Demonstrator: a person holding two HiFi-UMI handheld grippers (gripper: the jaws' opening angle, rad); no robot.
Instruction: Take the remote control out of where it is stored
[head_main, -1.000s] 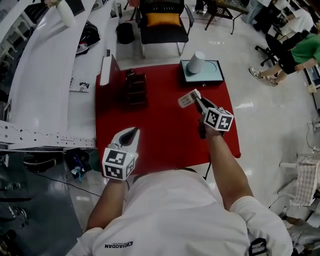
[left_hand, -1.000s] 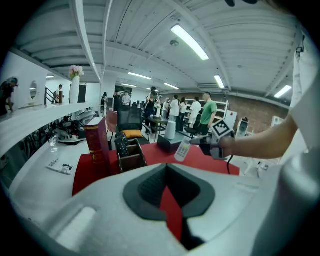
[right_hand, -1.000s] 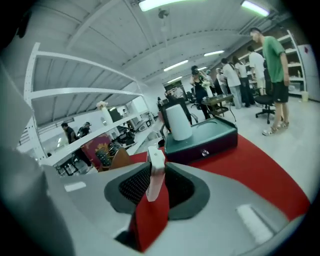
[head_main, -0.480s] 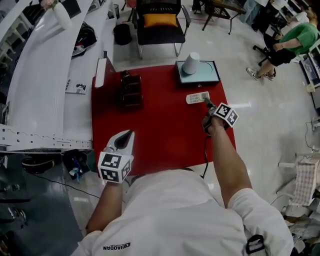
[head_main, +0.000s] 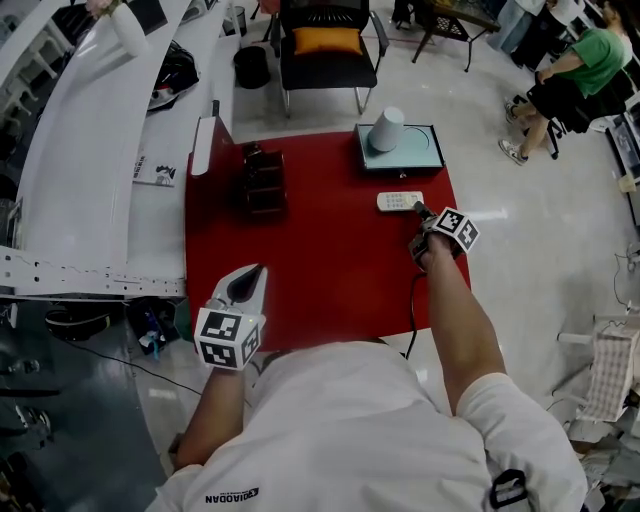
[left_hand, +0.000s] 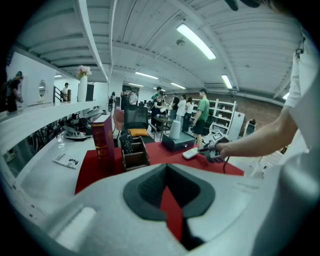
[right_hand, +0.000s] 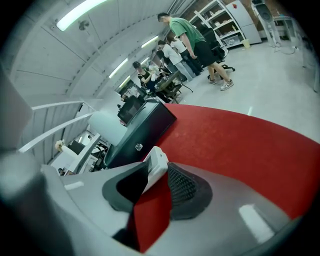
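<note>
**Red tabletop (head_main: 330, 285): releasing the remote control (head_main: 399, 201)**

The remote control lies flat near the far right corner, just before the dark box (head_main: 404, 150). The right hand-held gripper (head_main: 421, 211) has just been opening, and its jaws sit loose around the remote's end. Withdraw straight back without dragging it. The left hand-held gripper (head_main: 251, 277) hovers released and empty at the near edge.

Left gripper (left_hand: 169, 197) fills foreground, jaws slightly apart, nothing between them — red desk (left_hand: 90, 170) shows through. Beyond: upright red book (left_hand: 103, 145), wooden organiser (left_hand: 135, 154) beside it. White remote (left_hand: 190, 153) lies flat — right gripper (left_hand: 204, 149) at its end.
</note>
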